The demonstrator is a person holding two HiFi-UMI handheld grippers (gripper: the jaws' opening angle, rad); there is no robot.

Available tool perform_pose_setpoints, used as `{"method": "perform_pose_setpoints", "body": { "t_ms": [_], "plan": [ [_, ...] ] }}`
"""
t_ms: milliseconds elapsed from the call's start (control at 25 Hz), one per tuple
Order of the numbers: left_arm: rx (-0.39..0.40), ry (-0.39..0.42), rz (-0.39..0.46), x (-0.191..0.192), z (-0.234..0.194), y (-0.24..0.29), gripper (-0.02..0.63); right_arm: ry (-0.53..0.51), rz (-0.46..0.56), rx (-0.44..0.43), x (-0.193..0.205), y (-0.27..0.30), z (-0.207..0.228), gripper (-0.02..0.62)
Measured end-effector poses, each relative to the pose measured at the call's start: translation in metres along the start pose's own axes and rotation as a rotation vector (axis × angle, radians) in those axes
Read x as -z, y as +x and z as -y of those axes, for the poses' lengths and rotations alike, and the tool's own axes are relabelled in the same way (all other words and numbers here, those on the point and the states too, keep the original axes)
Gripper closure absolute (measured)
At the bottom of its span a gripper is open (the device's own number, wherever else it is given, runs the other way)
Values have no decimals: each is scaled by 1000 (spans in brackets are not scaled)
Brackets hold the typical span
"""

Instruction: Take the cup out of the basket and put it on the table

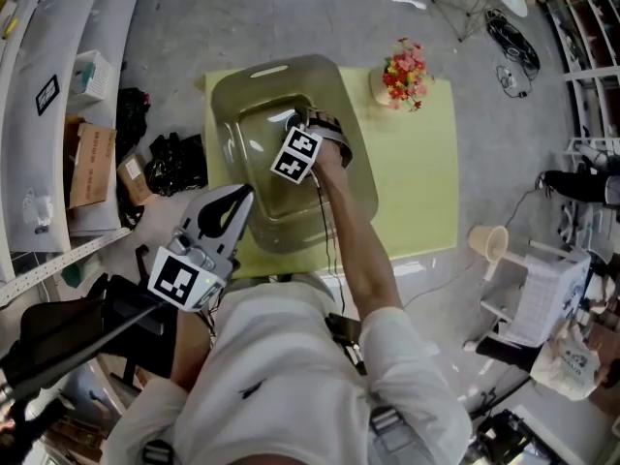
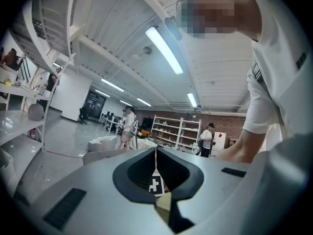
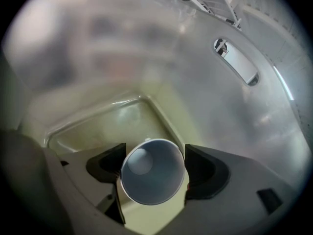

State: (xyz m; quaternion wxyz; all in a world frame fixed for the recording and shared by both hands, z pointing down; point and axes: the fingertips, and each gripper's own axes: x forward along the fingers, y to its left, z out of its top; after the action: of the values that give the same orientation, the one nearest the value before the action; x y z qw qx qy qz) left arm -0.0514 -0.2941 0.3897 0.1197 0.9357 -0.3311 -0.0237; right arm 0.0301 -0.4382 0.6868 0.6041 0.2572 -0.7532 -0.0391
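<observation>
A translucent basket (image 1: 232, 95) stands on the yellow-green table (image 1: 426, 182). My right gripper (image 1: 296, 122) reaches down into it, its marker cube uppermost. In the right gripper view a pale cup (image 3: 152, 171) lies between the jaws with its mouth toward the camera. My right gripper (image 3: 153, 174) is shut on the cup, low inside the basket, near the floor (image 3: 112, 121). The cup itself is hidden in the head view. Off the table's near left corner, my left gripper (image 1: 242, 200) is held up and shut with nothing in it. Its view (image 2: 156, 166) looks toward the ceiling.
A pot of flowers (image 1: 405, 76) stands at the table's far right corner. A paper cup (image 1: 487, 240) sits on a stand right of the table. Cardboard boxes (image 1: 92, 163) and black bags (image 1: 174, 163) lie on the floor at the left, beside shelving.
</observation>
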Motion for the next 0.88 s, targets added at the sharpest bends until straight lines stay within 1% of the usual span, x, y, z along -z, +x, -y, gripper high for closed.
{"method": "perform_pose_setpoints", "body": {
  "t_ms": [200,680,880],
  "plan": [
    [-1,-7,-4,2,-3,0,589,-7,11,17,-3,-9,1,216],
    [7,5,-13,3,3,5,591,-22,61,56,-9,-45,5,224],
    [9,14,-12,1,6,5,591,-24,65,61,-7,-54,1,227]
  ]
}}
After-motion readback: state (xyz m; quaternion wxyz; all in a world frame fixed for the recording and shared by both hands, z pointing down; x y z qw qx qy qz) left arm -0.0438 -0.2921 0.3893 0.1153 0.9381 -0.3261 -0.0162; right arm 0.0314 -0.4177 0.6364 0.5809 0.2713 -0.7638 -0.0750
